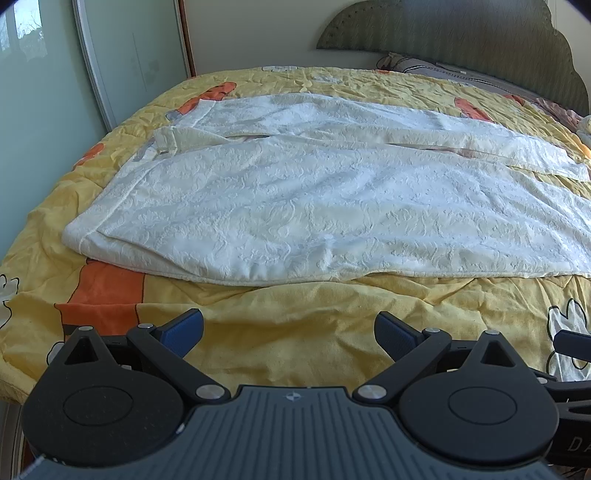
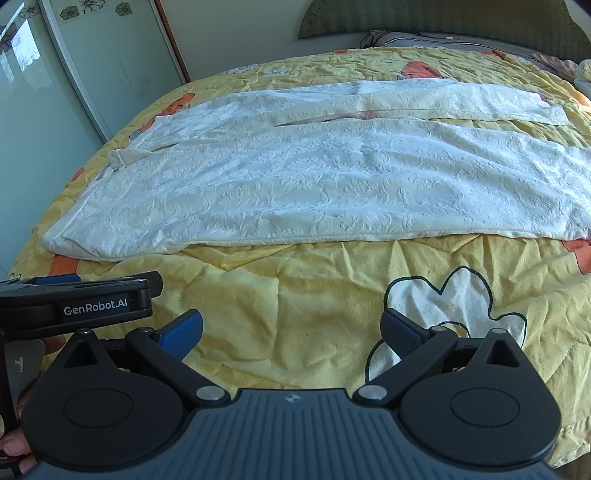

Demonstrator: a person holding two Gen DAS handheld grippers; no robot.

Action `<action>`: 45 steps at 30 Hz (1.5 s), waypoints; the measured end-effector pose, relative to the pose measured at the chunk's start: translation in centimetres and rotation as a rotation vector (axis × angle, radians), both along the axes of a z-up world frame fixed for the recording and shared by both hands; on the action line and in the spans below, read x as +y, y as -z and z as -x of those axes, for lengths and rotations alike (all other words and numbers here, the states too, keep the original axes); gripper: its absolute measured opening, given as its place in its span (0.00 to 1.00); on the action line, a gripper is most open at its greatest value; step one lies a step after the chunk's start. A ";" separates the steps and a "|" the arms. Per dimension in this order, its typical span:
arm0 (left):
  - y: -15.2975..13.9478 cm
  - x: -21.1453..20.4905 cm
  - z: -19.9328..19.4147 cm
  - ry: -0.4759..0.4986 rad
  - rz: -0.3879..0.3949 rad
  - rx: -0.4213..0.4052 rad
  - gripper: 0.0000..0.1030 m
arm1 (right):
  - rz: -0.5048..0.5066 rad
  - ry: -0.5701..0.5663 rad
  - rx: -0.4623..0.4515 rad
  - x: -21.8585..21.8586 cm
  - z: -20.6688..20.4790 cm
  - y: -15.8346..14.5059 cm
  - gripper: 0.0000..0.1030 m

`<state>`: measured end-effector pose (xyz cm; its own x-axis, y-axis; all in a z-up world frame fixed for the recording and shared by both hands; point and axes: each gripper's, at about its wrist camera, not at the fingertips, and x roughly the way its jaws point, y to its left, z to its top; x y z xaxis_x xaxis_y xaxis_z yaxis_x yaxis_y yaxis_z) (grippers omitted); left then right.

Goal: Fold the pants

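Note:
White textured pants (image 1: 314,195) lie spread flat across the yellow bedspread (image 1: 295,314), waistband at the left, both legs running to the right side by side. In the right wrist view the same pants (image 2: 314,177) fill the middle of the bed. My left gripper (image 1: 289,334) hovers open over bare bedspread, short of the pants' near edge, with nothing between its blue pads. My right gripper (image 2: 291,334) is likewise open and empty, above a white flower print. The left gripper's body (image 2: 81,299) shows at the left of the right wrist view, held by a hand.
A green padded headboard (image 1: 461,29) and pillows (image 1: 424,66) sit at the far right end of the bed. A glass sliding wardrobe door (image 1: 55,74) stands along the bed's left side. Orange and white cartoon prints mark the bedspread.

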<state>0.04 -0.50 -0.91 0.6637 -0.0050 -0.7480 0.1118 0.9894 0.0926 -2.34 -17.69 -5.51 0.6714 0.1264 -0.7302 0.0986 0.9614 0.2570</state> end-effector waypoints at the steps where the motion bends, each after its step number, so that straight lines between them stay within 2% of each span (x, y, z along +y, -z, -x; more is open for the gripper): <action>1: 0.0 0.1 -0.1 0.000 -0.001 0.001 0.97 | -0.001 -0.003 -0.001 0.0 -0.1 0.0 1.00; 5: -0.3 0.4 -0.1 0.002 0.002 -0.014 0.97 | -0.018 -0.022 -0.026 -0.3 -0.7 -0.2 1.00; 9: -1.3 0.7 -0.3 0.013 -0.012 -0.090 0.96 | -0.002 -0.092 -0.119 -0.6 -2.3 -1.5 1.00; 10: -1.6 0.8 -0.5 0.012 -0.018 -0.113 0.96 | 0.010 -0.112 -0.171 -0.7 -2.9 -2.1 1.00; 13: -2.4 1.3 -1.7 0.015 -0.008 -0.147 0.96 | 0.049 -0.224 -0.422 -1.6 -4.5 -4.3 1.00; 14: -2.5 1.5 -2.2 0.010 0.002 -0.153 0.96 | 0.085 -0.278 -0.526 -1.8 -5.5 -4.9 1.00; 15: -2.6 1.7 -2.7 0.003 0.009 -0.160 0.96 | 0.128 -0.328 -0.570 -1.8 -7.1 -5.3 1.00; 18: -2.7 2.3 -4.3 -0.012 0.002 -0.165 0.96 | 0.226 -0.445 -0.529 -1.6 -13.3 -6.0 1.00; 20: -2.7 2.5 -5.3 -0.023 -0.016 -0.176 0.96 | 0.210 -0.478 -0.473 -2.0 -17.8 -6.2 1.00; 24: -2.8 3.3 -7.0 -0.040 -0.034 -0.187 0.97 | 0.004 -0.508 -0.322 -4.0 -28.6 -5.1 1.00; 29: -3.1 4.7 -9.5 -0.057 -0.020 -0.166 0.97 | -0.136 -0.470 -0.193 -4.5 -39.6 -3.2 0.98; 31: -3.1 5.2 -10.7 -0.062 -0.018 -0.155 0.97 | -0.142 -0.479 -0.165 -3.9 -43.2 -2.3 0.87; 33: -3.1 5.8 -12.2 -0.069 -0.014 -0.142 0.97 | -0.092 -0.496 -0.141 -2.9 -45.7 -1.7 0.77; 34: -3.0 6.1 -13.1 -0.073 -0.012 -0.132 0.97 | -0.053 -0.513 -0.132 -2.4 -47.0 -1.2 0.67; 37: -2.8 6.8 -15.5 -0.086 -0.002 -0.093 0.97 | 0.007 -0.561 -0.084 -1.0 -49.4 0.1 0.56; 39: -2.7 7.3 -17.1 -0.096 0.006 -0.079 0.97 | 0.046 -0.616 -0.095 -0.4 -49.6 0.5 0.53; 41: -2.8 7.7 -18.6 -0.109 0.022 -0.077 0.97 | 0.069 -0.689 -0.099 0.1 -49.6 0.5 0.31; 42: -2.8 7.9 -19.5 -0.114 0.034 -0.072 0.97 | 0.075 -0.712 -0.097 0.2 -49.4 0.5 0.29; 43: -3.0 8.2 -20.5 -0.121 0.053 -0.066 0.97 | 0.111 -0.731 -0.109 0.5 -49.0 0.3 0.21; 45: -3.4 8.6 -22.5 -0.133 0.100 -0.070 0.97 | 0.206 -0.760 -0.160 1.2 -47.5 -0.2 0.13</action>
<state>22.57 8.11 2.49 0.7142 0.0138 -0.6998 -0.0236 0.9997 -0.0043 45.19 -16.52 -5.28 0.5548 0.4639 -0.6906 -0.6248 0.7804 0.0222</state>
